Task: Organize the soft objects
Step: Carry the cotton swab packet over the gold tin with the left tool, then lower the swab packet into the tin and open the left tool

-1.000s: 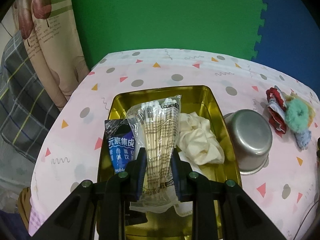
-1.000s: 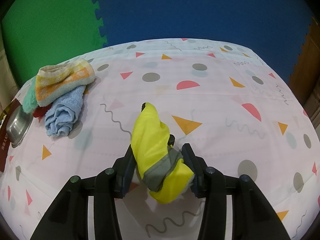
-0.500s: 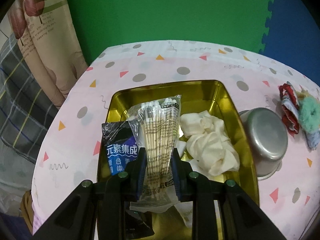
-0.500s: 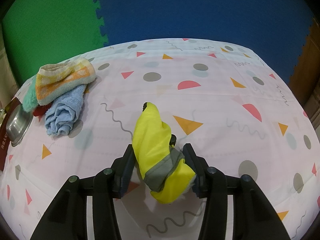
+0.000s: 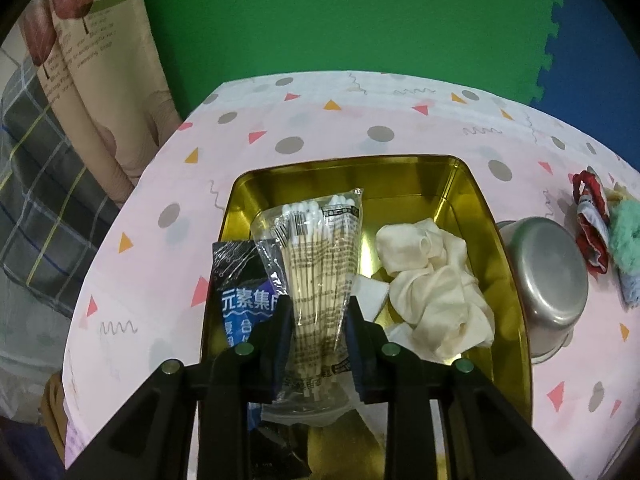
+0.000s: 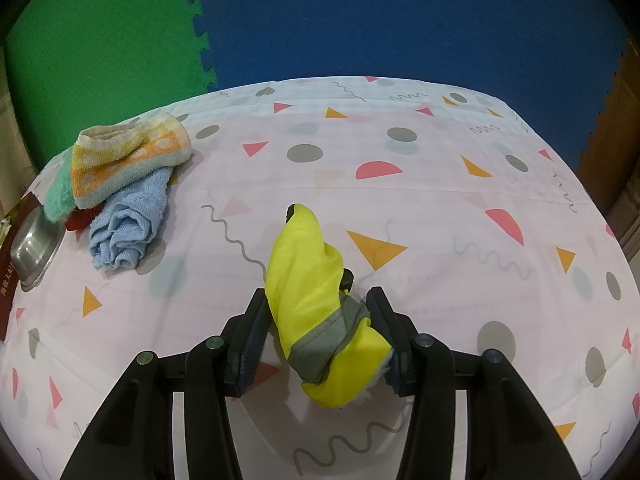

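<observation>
the left claw (image 5: 318, 322), jaws just opening, brackets the cotton swab packet (image 5: 316, 264) over the gold tin (image 5: 472, 192), packet's long axis along the fingers. the right claw (image 6: 320, 328) grips the yellow pouch (image 6: 316, 300) above the bench (image 6: 440, 200), away from the tin.

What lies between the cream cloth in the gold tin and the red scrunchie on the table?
A steel bowl stands between the cream cloth and the red scrunchie, seen in the left wrist view.
</observation>
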Tool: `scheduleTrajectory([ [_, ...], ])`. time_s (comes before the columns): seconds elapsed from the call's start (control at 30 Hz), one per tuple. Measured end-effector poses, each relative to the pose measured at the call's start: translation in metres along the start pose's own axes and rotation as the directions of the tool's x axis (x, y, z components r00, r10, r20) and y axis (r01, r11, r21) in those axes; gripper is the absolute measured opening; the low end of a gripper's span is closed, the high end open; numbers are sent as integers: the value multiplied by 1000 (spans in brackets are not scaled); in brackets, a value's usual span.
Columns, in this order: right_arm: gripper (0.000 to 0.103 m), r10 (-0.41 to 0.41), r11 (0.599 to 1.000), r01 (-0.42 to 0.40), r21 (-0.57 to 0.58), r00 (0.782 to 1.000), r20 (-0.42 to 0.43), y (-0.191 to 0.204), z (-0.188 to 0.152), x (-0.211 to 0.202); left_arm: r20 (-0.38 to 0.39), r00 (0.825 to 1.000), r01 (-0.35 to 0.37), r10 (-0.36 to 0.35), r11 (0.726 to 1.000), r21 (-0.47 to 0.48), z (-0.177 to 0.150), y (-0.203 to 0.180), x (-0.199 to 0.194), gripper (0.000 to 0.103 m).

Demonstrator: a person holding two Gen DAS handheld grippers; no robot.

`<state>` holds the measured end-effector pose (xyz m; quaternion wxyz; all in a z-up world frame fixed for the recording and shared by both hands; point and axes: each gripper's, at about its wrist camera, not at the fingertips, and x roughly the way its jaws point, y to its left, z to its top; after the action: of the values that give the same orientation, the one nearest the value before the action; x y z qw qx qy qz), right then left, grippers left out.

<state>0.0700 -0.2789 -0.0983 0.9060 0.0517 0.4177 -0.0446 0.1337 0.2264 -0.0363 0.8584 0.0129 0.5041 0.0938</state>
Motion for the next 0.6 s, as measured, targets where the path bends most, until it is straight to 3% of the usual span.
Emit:
scheduleTrajectory([
  [0.1,47,-1,1000,1,-1,1000,0,0,0,0,0,1000,18,-18,1000,-13,0,2,-6,36],
  [0.4,47,-6,1000,6,-5,1000,-2,1,-1,0,50,998,38,-39,999,14,-5,-3,-34,36],
  [0.6,48,-7,1000,7,-7,1000,-2,2,-1,0,86,996,27,-30,999,37,-26,-10,-57,36],
])
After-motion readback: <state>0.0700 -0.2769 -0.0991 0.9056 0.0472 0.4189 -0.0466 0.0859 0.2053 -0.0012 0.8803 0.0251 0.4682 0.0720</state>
